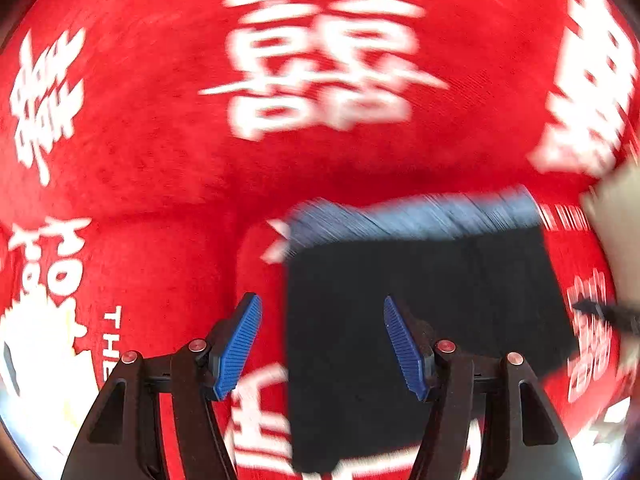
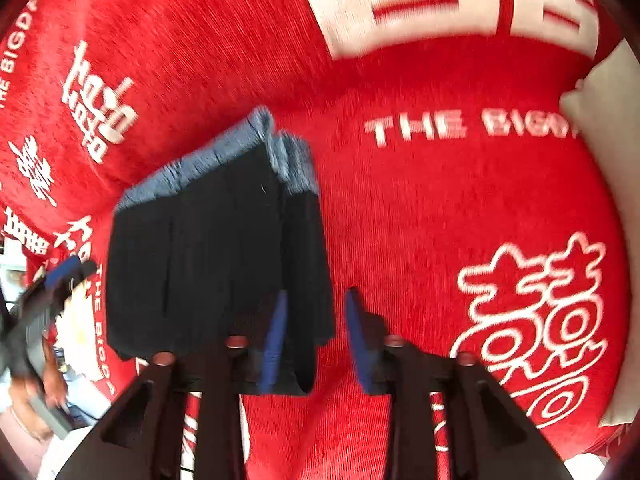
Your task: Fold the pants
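The pants [image 1: 420,300] are dark navy with a lighter blue waistband [image 1: 420,216], folded into a compact rectangle on the red blanket [image 1: 160,160]. My left gripper [image 1: 322,300] is open above their left edge, holding nothing. In the right wrist view the pants [image 2: 216,248] lie left of centre, waistband [image 2: 216,156] away from me. My right gripper [image 2: 316,296] is open; the pants' near right corner lies between its blue fingers [image 2: 276,340], not clamped. The left gripper [image 2: 60,280] shows blurred at the left edge.
The red blanket [image 2: 400,220] with white characters and lettering covers the whole surface. A white pillow [image 2: 608,140] lies at the right edge and also shows in the left wrist view [image 1: 616,220]. Both views are motion-blurred.
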Demonstrator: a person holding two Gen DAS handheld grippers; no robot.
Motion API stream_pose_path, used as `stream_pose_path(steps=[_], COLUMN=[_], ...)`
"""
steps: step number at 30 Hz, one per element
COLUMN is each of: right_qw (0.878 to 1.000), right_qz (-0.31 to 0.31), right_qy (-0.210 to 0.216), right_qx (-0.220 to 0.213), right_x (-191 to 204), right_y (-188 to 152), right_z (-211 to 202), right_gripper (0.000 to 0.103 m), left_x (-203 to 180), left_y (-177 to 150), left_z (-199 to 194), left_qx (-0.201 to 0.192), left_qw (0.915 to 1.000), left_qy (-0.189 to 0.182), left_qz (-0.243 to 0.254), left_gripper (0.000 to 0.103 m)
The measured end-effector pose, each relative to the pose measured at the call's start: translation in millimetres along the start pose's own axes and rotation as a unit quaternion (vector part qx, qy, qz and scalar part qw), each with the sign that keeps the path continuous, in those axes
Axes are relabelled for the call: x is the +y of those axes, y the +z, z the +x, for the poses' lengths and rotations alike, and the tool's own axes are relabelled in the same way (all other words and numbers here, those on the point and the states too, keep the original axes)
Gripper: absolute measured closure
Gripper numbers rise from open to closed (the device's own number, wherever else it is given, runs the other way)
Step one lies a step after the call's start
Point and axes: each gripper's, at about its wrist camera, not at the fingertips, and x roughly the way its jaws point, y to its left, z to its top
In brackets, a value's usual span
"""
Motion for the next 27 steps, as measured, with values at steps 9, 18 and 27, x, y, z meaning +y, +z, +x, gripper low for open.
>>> stream_pose_path(steps=[9,18,27], right_qw=[0.999,0.998,0.999], right_qz=[-0.046,-0.048,-0.042], right_qy=[-0.005,-0.018,-0.017], right_qx=[0.019,-0.021,-0.027], right_x=[41,30,29], right_y=[2,-29,-32], right_z=[35,40,41], right_gripper=[0.080,0.080,0.077], left_x=[27,15,25], left_y=[32,13,4], left_z=[83,104,54], left_qx=[0.049,0.027,0.031], left_qw=[0.9954,0.9979,0.9983], left_qy=[0.019,0.043,0.003], left_qz=[-0.080,-0.040,-0.049], left_gripper=[0.038,0.037,0.037])
